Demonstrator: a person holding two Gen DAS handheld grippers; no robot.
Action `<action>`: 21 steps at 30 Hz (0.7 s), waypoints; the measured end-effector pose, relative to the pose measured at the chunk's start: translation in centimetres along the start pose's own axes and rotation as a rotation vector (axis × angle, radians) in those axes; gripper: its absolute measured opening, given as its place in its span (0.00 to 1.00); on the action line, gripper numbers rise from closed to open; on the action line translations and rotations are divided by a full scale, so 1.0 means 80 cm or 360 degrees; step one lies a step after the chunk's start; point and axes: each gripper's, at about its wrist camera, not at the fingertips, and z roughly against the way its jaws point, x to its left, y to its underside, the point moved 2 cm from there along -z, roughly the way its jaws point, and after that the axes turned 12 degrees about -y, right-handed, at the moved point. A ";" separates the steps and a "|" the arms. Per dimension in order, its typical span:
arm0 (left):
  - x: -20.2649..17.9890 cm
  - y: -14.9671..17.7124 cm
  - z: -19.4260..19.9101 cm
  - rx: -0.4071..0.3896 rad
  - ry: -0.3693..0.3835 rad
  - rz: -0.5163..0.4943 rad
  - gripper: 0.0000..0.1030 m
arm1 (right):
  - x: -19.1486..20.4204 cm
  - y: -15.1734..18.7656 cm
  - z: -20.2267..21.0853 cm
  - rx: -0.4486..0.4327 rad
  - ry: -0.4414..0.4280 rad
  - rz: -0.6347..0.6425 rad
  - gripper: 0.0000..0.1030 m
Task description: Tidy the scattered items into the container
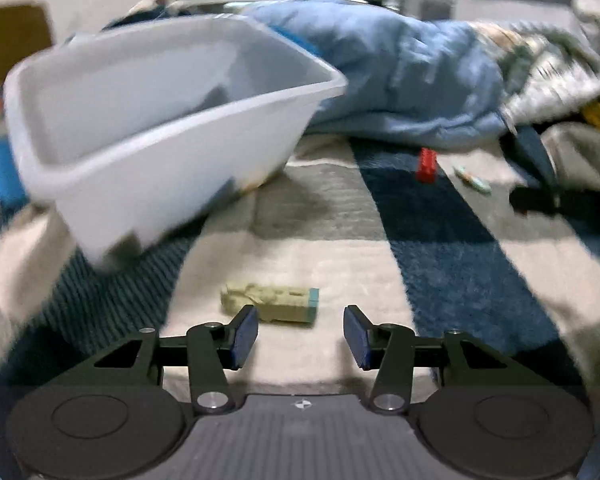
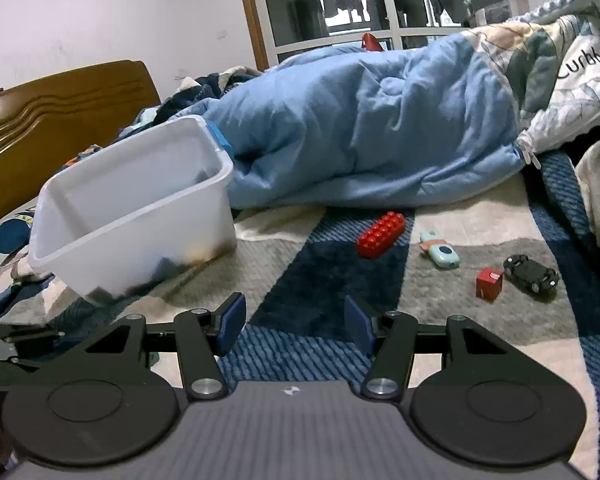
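Note:
A white plastic bin (image 1: 148, 128) (image 2: 136, 208) stands tilted on the striped blanket, at the left in both views. My left gripper (image 1: 300, 334) is open and empty, just short of an olive toy with a teal end (image 1: 270, 302) lying flat. My right gripper (image 2: 294, 326) is open and empty over the blanket. Ahead of it to the right lie a red building brick (image 2: 380, 235) (image 1: 427, 165), a mint toy (image 2: 440, 254) (image 1: 472, 178), a small red cube (image 2: 489, 284) and a black toy car (image 2: 531, 274).
A rumpled blue duvet (image 2: 360, 128) (image 1: 400, 80) lies right behind the bin and toys. A wooden headboard (image 2: 52, 112) is at the far left. A dark object (image 1: 540, 196) lies at the right edge of the left wrist view.

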 end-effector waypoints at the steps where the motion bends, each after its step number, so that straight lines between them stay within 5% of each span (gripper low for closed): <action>1: -0.002 0.001 -0.002 0.0000 0.0009 0.0038 0.50 | 0.000 0.001 -0.001 0.0002 0.0000 0.0000 0.57; 8: -0.002 -0.014 -0.038 0.0064 -0.0166 0.0065 0.51 | -0.005 0.010 -0.007 0.0034 0.0007 0.0001 0.57; 13: -0.003 -0.026 -0.058 0.0089 -0.0120 0.0078 0.49 | -0.013 0.016 -0.011 0.0066 0.0018 -0.0029 0.57; 19: -0.011 -0.016 -0.035 0.0038 -0.0079 -0.0021 0.24 | -0.015 0.019 -0.008 0.0068 0.0033 -0.0037 0.57; 21: -0.015 -0.018 -0.023 0.0011 -0.0082 -0.0087 0.24 | -0.013 0.019 -0.007 0.0065 0.0030 -0.0038 0.57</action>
